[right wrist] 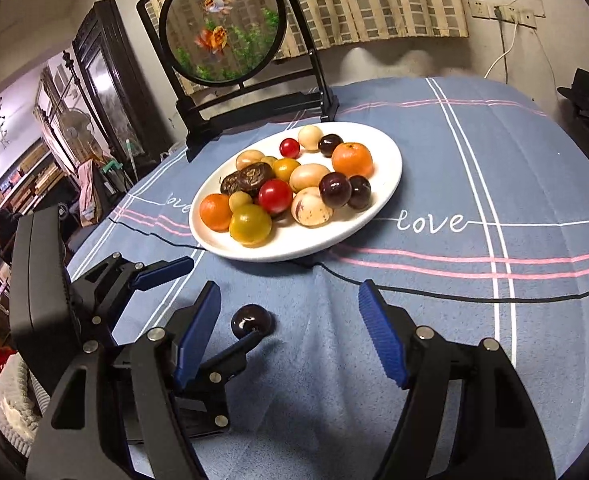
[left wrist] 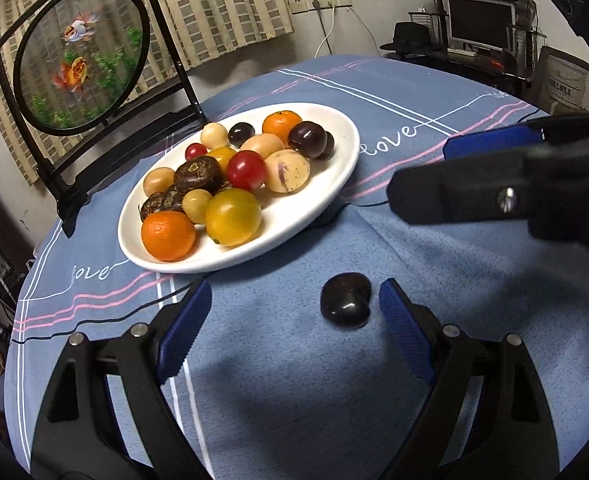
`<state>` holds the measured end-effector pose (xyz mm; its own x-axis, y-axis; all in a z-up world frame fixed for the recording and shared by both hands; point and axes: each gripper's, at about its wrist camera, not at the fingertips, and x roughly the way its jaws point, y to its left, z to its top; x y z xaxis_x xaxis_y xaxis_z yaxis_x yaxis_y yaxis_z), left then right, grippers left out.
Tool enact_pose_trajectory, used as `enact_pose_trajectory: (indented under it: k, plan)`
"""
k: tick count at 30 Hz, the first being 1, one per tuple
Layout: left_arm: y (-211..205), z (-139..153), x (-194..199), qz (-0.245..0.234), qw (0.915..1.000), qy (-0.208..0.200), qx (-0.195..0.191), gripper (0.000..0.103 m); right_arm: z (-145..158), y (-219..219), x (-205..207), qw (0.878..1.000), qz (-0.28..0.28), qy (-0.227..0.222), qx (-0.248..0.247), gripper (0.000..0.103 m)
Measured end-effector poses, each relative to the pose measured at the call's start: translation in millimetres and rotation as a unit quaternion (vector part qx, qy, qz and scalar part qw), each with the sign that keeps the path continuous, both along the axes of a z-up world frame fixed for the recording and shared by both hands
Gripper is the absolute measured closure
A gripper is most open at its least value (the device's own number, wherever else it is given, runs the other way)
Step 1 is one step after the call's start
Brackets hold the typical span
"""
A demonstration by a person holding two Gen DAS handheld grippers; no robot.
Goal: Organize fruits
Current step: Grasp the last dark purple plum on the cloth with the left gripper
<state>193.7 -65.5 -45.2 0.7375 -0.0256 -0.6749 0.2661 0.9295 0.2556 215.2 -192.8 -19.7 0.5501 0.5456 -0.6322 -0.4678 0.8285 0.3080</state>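
Note:
A white oval plate (left wrist: 334, 184) (right wrist: 386, 184) holds several fruits: oranges, red and yellow tomatoes, dark plums, pale round fruits and brown chestnut-like ones. One dark plum (left wrist: 345, 299) (right wrist: 251, 320) lies alone on the blue tablecloth in front of the plate. My left gripper (left wrist: 294, 316) is open, its blue pads either side of this plum, which lies close to the right pad. My right gripper (right wrist: 290, 320) is open and empty above the cloth; the plum lies just left of its centre. The left gripper (right wrist: 214, 300) shows at the left of the right wrist view.
A black stand with a round goldfish panel (left wrist: 82, 56) (right wrist: 222, 24) stands behind the plate. A thin black cable (right wrist: 454, 292) runs across the cloth from under the plate. A desk with a monitor (left wrist: 480, 24) is at the back right.

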Motion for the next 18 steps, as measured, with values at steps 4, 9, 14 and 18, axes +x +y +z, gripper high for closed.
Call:
enact_pose_trajectory:
  k: [4, 9, 14, 18]
  plan:
    - [0, -2, 4, -0.001, 0.9999, 0.011, -0.006, 0.015, -4, 4, 0, 1.000, 0.003, 0.004, -0.010, 0.031]
    - [-2, -4, 7, -0.006, 0.9998, 0.019, -0.009, 0.016, -13, 13, 0, 0.999, 0.014, 0.016, -0.030, 0.031]
    - [-2, -5, 9, -0.011, 0.9996, 0.024, -0.009, 0.016, -27, 34, -2, 0.996, 0.054, 0.032, -0.066, 0.031]
    - [-1, -5, 14, -0.012, 0.9990, 0.040, -0.016, 0.026, -28, 35, 3, 0.995, 0.063, 0.043, -0.064, 0.031]
